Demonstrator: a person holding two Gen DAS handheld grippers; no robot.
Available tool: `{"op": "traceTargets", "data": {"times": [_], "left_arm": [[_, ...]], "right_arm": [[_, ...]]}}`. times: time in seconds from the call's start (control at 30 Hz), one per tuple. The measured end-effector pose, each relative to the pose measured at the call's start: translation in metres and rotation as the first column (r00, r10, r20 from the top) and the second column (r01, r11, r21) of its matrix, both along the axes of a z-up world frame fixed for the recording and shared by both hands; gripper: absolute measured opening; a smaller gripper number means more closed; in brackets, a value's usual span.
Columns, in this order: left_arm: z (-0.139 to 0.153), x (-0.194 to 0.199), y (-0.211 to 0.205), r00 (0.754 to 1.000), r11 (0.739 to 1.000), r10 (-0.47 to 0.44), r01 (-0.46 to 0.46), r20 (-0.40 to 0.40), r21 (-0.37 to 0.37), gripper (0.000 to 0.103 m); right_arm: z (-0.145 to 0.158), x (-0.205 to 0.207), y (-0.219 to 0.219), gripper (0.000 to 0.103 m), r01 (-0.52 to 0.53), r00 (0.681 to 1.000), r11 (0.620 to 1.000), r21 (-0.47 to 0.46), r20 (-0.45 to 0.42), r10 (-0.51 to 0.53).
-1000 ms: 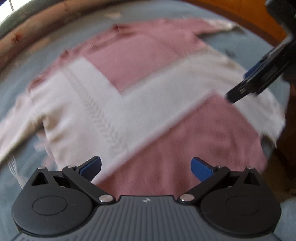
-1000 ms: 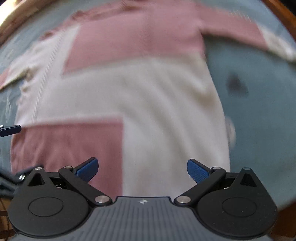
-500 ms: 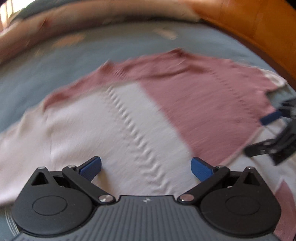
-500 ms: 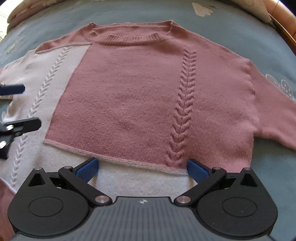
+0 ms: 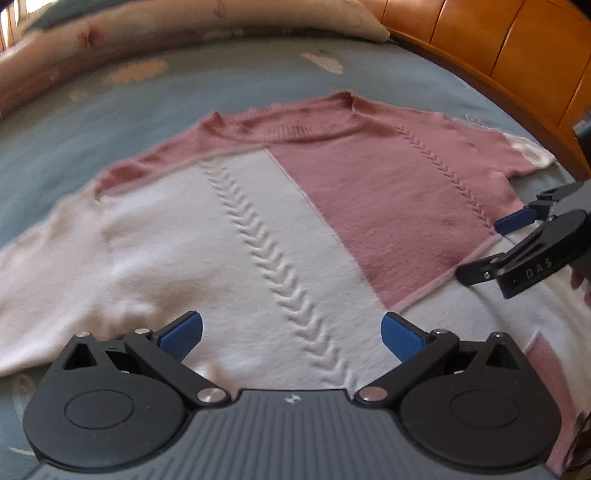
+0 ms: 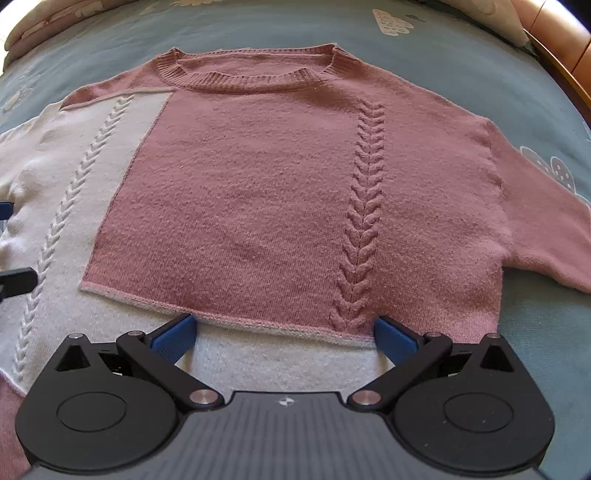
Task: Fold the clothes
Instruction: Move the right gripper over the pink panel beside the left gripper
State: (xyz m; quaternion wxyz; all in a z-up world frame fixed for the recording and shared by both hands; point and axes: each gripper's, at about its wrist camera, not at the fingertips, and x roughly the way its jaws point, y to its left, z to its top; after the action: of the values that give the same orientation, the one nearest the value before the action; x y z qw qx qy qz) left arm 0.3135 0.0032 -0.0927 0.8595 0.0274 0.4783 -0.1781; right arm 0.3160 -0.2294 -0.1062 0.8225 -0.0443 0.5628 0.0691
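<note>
A pink and cream cable-knit sweater (image 5: 258, 229) lies flat, front up, on the bed, collar at the far end; it also shows in the right wrist view (image 6: 258, 206). My left gripper (image 5: 291, 334) is open and empty, low over the cream left half. My right gripper (image 6: 282, 334) is open and empty over the seam between the pink panel and the cream band below it. The right gripper (image 5: 491, 251) also shows at the right edge of the left wrist view, open. The left gripper's fingertips (image 6: 18, 282) show at the left edge of the right wrist view.
The sweater rests on a blue-grey bedsheet (image 6: 461, 66) with pale printed motifs. A wooden headboard (image 5: 498, 55) runs along the far right. Floral pillows or bedding (image 5: 147, 33) lie at the far edge.
Both grippers have moved up from the hem end of the sweater toward its chest. Both stayed open and empty. The sweater has not moved.
</note>
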Motion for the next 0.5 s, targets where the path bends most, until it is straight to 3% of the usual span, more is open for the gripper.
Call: {"op": "traceTargets", "data": {"times": [0.07, 0.23, 0.4, 0.5], "left_arm": [[-0.006, 0.004, 0.002, 0.999, 0.999, 0.012, -0.013, -0.036, -0.042, 0.102], [-0.008, -0.015, 0.014, 0.999, 1.000, 0.025, -0.025, -0.031, 0.013, 0.102], [0.010, -0.030, 0.011, 0.999, 0.999, -0.040, 0.040, 0.010, 0.016, 0.102], [0.006, -0.027, 0.005, 0.998, 0.998, -0.068, 0.068, -0.011, -0.003, 0.102]], "right_arm": [[0.000, 0.001, 0.001, 0.103, 0.004, 1.000, 1.000, -0.002, -0.002, -0.004], [-0.001, 0.004, 0.002, 0.103, 0.008, 1.000, 1.000, -0.007, -0.021, -0.008], [-0.001, 0.003, 0.003, 0.103, 0.023, 1.000, 1.000, -0.010, -0.013, -0.023], [-0.001, 0.002, 0.004, 0.103, 0.040, 0.999, 0.999, -0.012, -0.007, -0.040]]}}
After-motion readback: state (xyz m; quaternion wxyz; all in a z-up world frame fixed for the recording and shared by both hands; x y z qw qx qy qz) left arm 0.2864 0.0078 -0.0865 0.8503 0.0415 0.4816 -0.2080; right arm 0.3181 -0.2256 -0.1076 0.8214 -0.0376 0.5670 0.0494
